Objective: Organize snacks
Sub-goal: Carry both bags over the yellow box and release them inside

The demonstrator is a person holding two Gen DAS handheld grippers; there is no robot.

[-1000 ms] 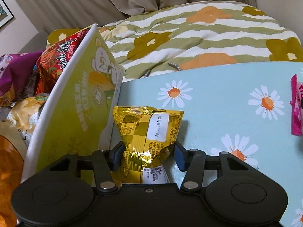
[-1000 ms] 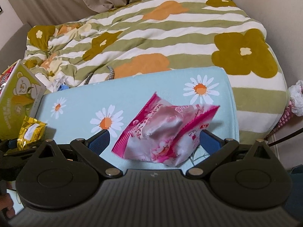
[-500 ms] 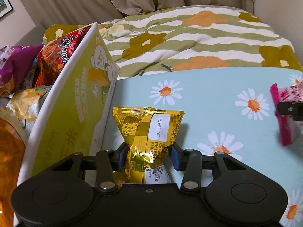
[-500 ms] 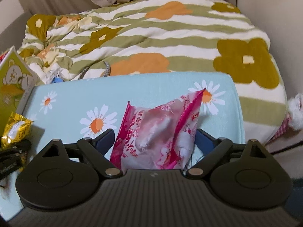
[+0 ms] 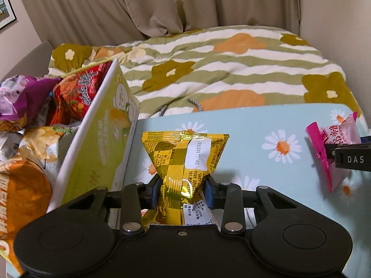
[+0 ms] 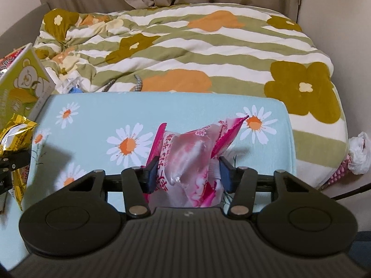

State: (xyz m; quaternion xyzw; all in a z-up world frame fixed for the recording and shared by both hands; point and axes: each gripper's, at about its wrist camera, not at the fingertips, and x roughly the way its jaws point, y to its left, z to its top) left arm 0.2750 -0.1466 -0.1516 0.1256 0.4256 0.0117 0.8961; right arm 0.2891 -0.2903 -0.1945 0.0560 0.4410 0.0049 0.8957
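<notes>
My left gripper is shut on a yellow foil snack packet and holds it above the blue daisy-print table, just right of the green box. My right gripper is shut on a pink and clear snack packet held above the table's right part. The pink packet also shows in the left wrist view at the right edge, and the yellow packet in the right wrist view at the left edge.
A green cardboard box with a bear print stands open at the table's left, filled with several snack bags, among them a red one and a purple one. A striped flowered quilt lies on the bed behind the table.
Both grippers have closed on their packets and lifted them off the table. The pink packet has turned more upright.
</notes>
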